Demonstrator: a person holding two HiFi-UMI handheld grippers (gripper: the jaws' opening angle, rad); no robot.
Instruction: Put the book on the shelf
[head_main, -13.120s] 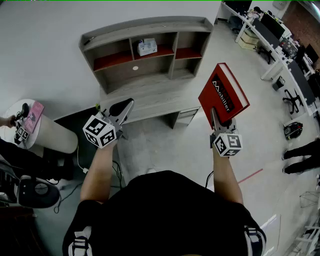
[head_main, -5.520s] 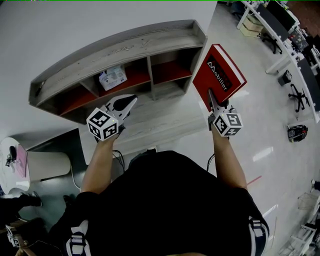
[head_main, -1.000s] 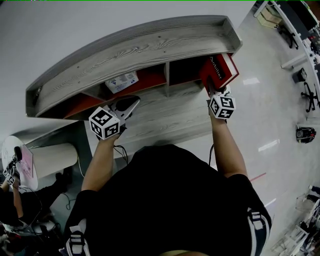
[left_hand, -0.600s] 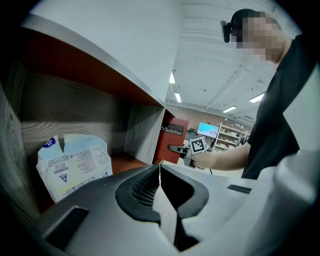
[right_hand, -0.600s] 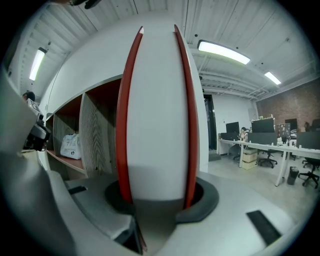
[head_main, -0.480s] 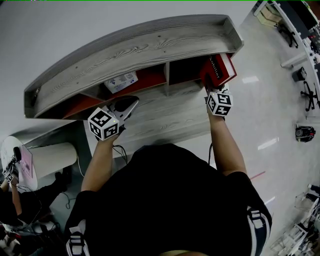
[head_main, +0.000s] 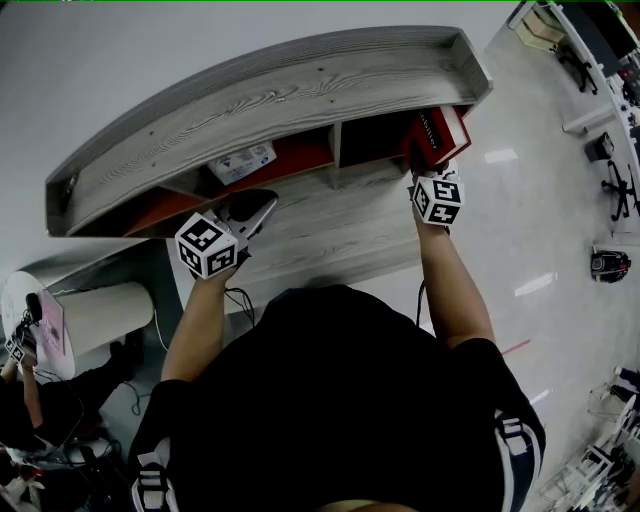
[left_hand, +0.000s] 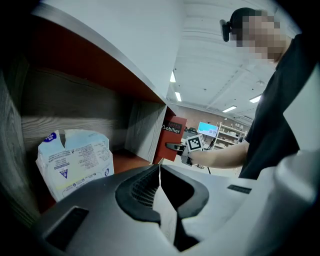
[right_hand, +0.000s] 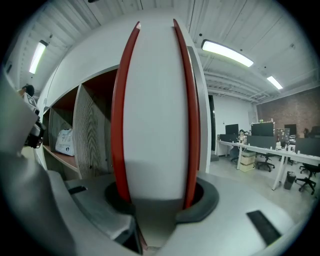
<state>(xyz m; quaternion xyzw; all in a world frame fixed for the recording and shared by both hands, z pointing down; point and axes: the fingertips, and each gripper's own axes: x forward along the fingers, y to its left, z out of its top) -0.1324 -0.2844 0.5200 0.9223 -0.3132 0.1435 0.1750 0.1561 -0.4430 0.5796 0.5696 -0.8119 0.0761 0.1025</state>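
Note:
The red hardcover book (head_main: 437, 137) stands upright, partly inside the rightmost compartment of the grey wooden shelf (head_main: 270, 90). My right gripper (head_main: 424, 167) is shut on the book's lower edge. In the right gripper view the book (right_hand: 155, 110) fills the middle, its white page edge facing the camera between the red covers. My left gripper (head_main: 262, 208) hovers shut and holds nothing in front of the middle compartment. From the left gripper view (left_hand: 160, 169) the book (left_hand: 172, 134) and the right gripper (left_hand: 179, 147) show beyond the divider.
A white packet (head_main: 243, 161) (left_hand: 75, 162) lies in the middle compartment on a red shelf board. The shelf stands on a grey desk top (head_main: 330, 225). A round white table (head_main: 95, 315) is at the left; office desks (head_main: 590, 40) are at the far right.
My right gripper has pushed forward and the book has slid deeper into the right compartment. The left gripper has hardly moved.

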